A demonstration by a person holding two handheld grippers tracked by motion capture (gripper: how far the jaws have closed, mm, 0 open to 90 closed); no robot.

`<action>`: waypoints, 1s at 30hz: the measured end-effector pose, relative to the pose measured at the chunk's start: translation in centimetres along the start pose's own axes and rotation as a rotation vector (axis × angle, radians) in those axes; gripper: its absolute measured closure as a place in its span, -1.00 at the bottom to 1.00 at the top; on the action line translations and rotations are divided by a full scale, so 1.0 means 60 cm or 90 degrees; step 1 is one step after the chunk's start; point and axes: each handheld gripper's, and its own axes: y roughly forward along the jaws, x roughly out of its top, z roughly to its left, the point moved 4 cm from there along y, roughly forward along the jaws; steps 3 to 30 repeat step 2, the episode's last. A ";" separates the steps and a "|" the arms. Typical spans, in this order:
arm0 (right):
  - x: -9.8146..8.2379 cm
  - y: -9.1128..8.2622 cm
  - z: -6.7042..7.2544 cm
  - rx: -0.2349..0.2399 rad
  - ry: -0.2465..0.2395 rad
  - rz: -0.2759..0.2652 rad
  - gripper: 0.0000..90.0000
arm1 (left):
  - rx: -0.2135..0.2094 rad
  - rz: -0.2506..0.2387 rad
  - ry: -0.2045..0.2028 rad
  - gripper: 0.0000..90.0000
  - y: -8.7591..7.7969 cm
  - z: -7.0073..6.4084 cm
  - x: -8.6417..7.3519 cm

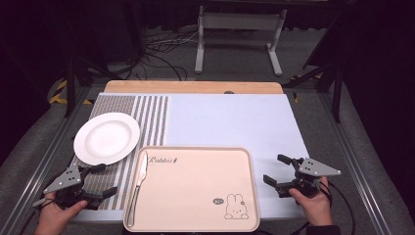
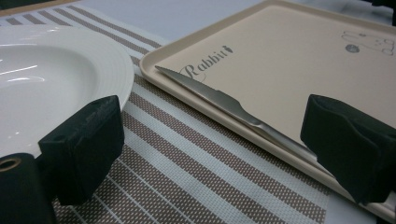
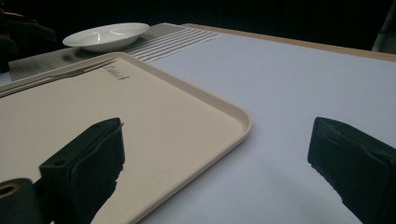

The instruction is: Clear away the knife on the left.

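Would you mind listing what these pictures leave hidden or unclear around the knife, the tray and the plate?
- Knife: in the left gripper view the handle's end runs behind that gripper's right-hand jaw.
- Plate: cut off by the left edge of the left gripper view.
- Tray: its near rim meets the bottom edge of the high view; the small grey mark beside the rabbit drawing is too small to read.
- Knife in the right gripper view: dim and far, its blade shape unclear.

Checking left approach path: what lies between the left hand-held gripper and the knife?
Bare striped placemat and the tray rim separate the left hand-held gripper from the knife, per high view.
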 end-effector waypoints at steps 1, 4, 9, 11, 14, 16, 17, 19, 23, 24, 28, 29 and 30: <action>0.000 0.000 0.000 0.000 0.000 0.000 -0.90 | 0.000 0.000 0.000 -0.85 0.000 0.000 0.000; 0.000 0.000 0.000 0.001 -0.001 0.000 -0.90 | -0.003 -0.007 -0.007 -0.85 -0.001 0.000 0.001; 0.000 0.000 0.000 0.001 -0.001 0.000 -0.90 | -0.003 -0.007 -0.007 -0.85 -0.001 0.000 0.001; 0.000 0.000 0.000 0.001 -0.001 0.000 -0.90 | -0.003 -0.007 -0.007 -0.85 -0.001 0.000 0.001; 0.000 0.000 0.000 0.001 -0.001 0.000 -0.90 | -0.003 -0.007 -0.007 -0.85 -0.001 0.000 0.001; 0.000 0.000 0.000 0.001 -0.001 0.000 -0.90 | -0.003 -0.007 -0.007 -0.85 -0.001 0.000 0.001; 0.000 0.000 0.000 0.001 -0.001 0.000 -0.90 | -0.003 -0.007 -0.007 -0.85 -0.001 0.000 0.001; 0.000 0.000 0.000 0.001 -0.001 0.000 -0.90 | -0.003 -0.007 -0.007 -0.85 -0.001 0.000 0.001; 0.000 0.000 0.000 0.001 -0.001 0.000 -0.90 | -0.003 -0.007 -0.007 -0.85 -0.001 0.000 0.001; 0.000 0.000 0.000 0.001 -0.001 0.000 -0.90 | -0.003 -0.007 -0.007 -0.85 -0.001 0.000 0.001; 0.000 0.000 0.000 0.001 -0.001 0.000 -0.90 | -0.003 -0.007 -0.007 -0.85 -0.001 0.000 0.001; 0.000 0.000 0.000 0.001 -0.001 0.000 -0.90 | -0.003 -0.007 -0.007 -0.85 -0.001 0.000 0.001; 0.000 0.000 0.000 0.001 -0.001 0.000 -0.90 | -0.003 -0.007 -0.007 -0.85 -0.001 0.000 0.001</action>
